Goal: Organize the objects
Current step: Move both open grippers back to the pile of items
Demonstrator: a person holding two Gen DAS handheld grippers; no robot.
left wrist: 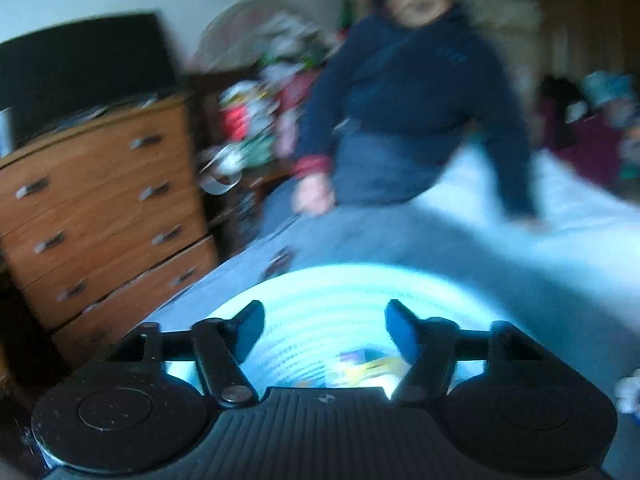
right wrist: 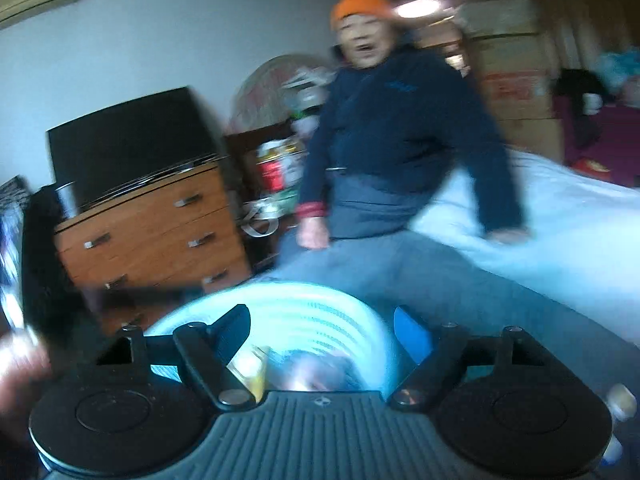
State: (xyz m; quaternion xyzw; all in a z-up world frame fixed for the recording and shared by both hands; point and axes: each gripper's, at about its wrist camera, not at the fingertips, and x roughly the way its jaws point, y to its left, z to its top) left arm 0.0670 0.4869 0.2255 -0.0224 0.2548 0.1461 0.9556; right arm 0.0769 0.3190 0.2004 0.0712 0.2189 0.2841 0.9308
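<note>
A pale blue ribbed basket (left wrist: 340,312) lies on the bed just under my left gripper (left wrist: 324,320), which is open with nothing between its fingers. Small colourful items (left wrist: 360,368), blurred, lie in the basket. In the right wrist view the same basket (right wrist: 296,320) sits below my right gripper (right wrist: 322,326), also open and empty. A yellow packet (right wrist: 252,368) and a blurred pale object (right wrist: 316,372) show inside the basket. Both views are motion-blurred.
A person in a dark blue top and orange cap (left wrist: 412,92) sits on the bed (left wrist: 560,240) just beyond the basket. A wooden chest of drawers (left wrist: 104,208) with a black screen (left wrist: 80,68) on top stands left. Cluttered shelves (left wrist: 256,120) sit behind.
</note>
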